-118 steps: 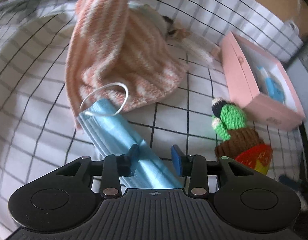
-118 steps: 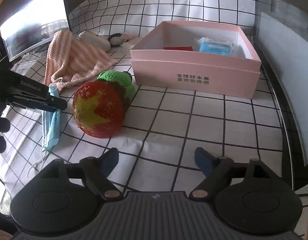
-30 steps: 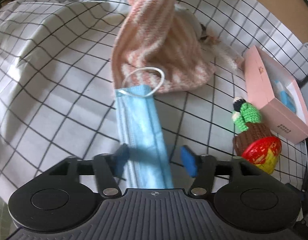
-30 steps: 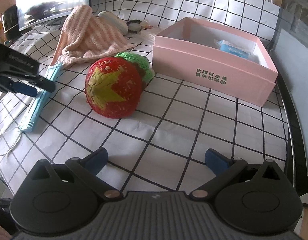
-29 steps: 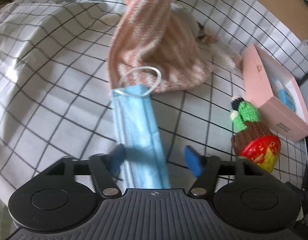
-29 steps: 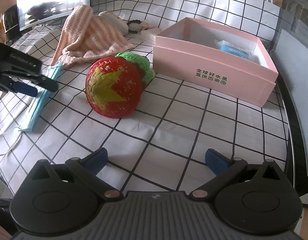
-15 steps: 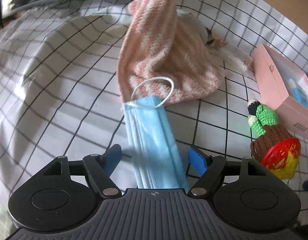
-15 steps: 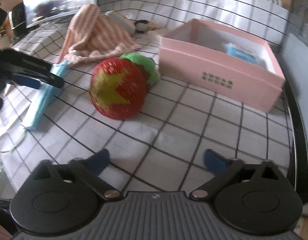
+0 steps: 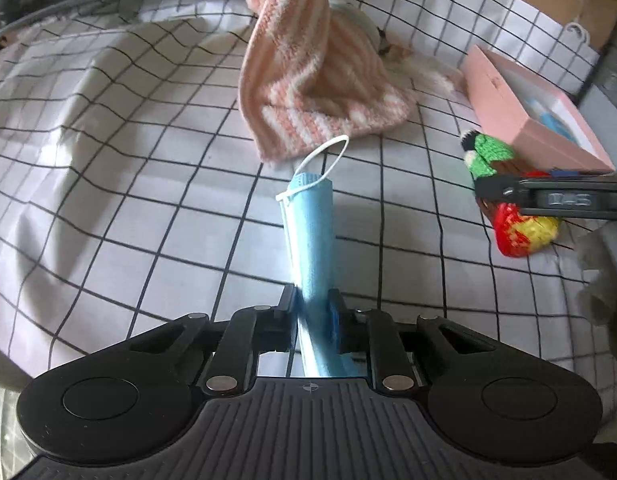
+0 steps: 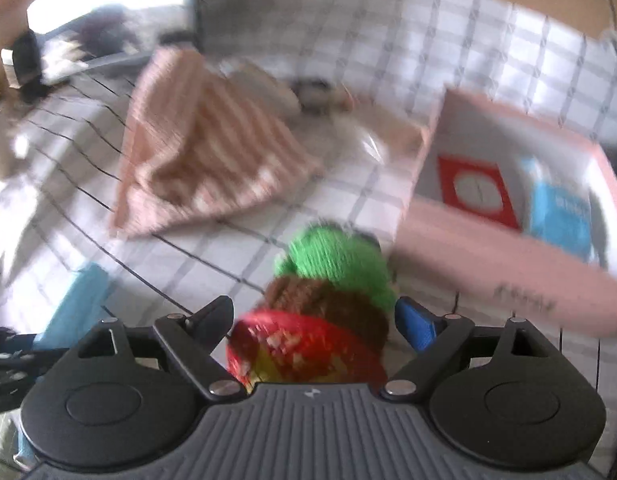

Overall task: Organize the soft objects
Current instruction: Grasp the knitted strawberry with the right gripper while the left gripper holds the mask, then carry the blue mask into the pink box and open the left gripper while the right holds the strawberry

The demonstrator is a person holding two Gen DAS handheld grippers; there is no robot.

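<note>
My left claw (image 9: 313, 312) is closing on the thin, pleated mask (image 9: 311, 236), bunched upright off the cloth (image 9: 108, 184); its slick folds could slip out. My right claw (image 10: 314, 316) straddles the lumpy knitted toy (image 10: 328, 296), jaws wide, seemingly not pressing; blur hides contact. It may roll toward the box (image 10: 508, 256).

I cannot read a single word from here. The pink box (image 10: 504, 268) has dark print on its near side wall, smeared by blur in my right wrist view. In my left wrist view, the right gripper (image 9: 556, 199) bears pale characters on its side, too blurred to make out.
</note>
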